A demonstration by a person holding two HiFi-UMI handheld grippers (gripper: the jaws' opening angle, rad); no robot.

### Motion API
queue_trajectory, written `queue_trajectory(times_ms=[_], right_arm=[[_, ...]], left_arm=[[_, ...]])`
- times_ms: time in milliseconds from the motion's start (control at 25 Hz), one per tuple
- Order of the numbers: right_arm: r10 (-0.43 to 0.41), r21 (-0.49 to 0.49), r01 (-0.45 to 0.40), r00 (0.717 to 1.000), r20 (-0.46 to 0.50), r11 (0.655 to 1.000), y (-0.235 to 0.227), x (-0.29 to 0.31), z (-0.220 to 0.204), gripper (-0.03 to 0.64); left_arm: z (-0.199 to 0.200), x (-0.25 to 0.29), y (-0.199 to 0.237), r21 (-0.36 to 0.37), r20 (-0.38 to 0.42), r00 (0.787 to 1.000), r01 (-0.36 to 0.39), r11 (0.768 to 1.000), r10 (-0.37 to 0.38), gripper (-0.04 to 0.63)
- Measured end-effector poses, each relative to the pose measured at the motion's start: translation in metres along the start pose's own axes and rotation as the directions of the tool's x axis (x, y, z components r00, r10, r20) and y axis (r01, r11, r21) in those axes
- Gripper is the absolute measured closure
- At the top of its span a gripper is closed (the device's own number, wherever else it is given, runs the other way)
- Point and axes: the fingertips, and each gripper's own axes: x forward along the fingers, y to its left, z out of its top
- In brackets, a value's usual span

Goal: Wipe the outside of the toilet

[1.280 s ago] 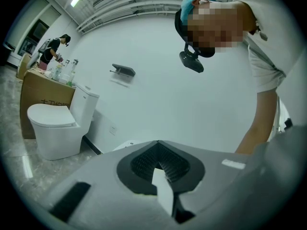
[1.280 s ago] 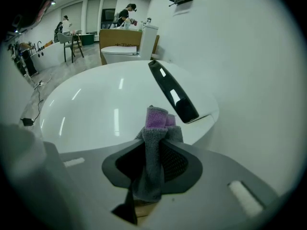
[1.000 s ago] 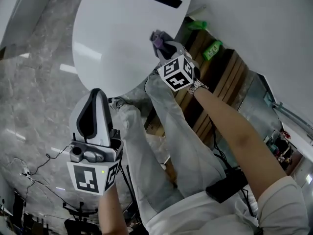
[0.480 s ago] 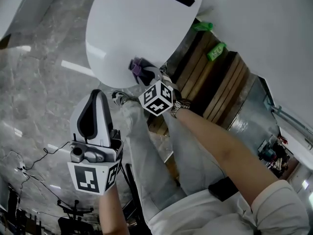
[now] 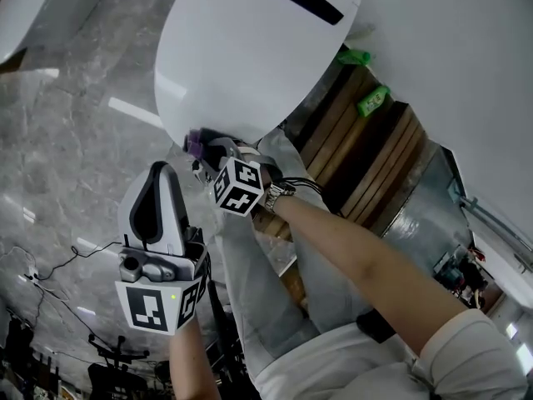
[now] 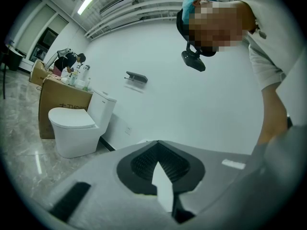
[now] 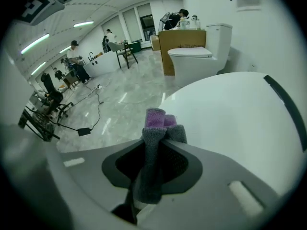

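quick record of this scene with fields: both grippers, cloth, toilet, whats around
right gripper: fingers shut on purple and grey knitted cloth
cloth position: at the front edge of the white ceramic toilet, apparently touching it
left gripper: held low and apart from the toilet, fingers together, nothing between them
toilet lid: closed
floor: grey marble tiles
background: second white toilet beside a brown cardboard box
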Motion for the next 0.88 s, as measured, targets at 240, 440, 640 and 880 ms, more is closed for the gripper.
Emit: queue_trajectory(times_ms=[240,440,640,880], right_arm=[[0.096,0.001,-0.097,0.988,0.124,0.995,-0.032,-0.031,0.013,0.528],[-0.060,0.099,0.040,0.977,0.203,0.994,-0.141,-0.091,-0.006,0.528],[-0.303,0.259,0.249,0.932,0.197,0.933,-0.305,-0.166,-0.059,0.528],[-0.516,0.343,0.458,0.851,0.096,0.820,-0.470,-0.244,-0.123,0.528]], left_arm=[[-0.003,0.046,-0.023,0.005,-0.018,1.000,0.013,1.000,-0.013,0.592],[0.000,0.113,-0.058,-0.001,-0.016,0.998,0.054,0.999,-0.054,0.592],[0.012,0.192,-0.102,0.001,0.010,0.994,0.113,0.994,-0.113,0.592],[0.015,0.257,-0.142,0.022,-0.010,0.986,0.168,0.986,-0.168,0.592]])
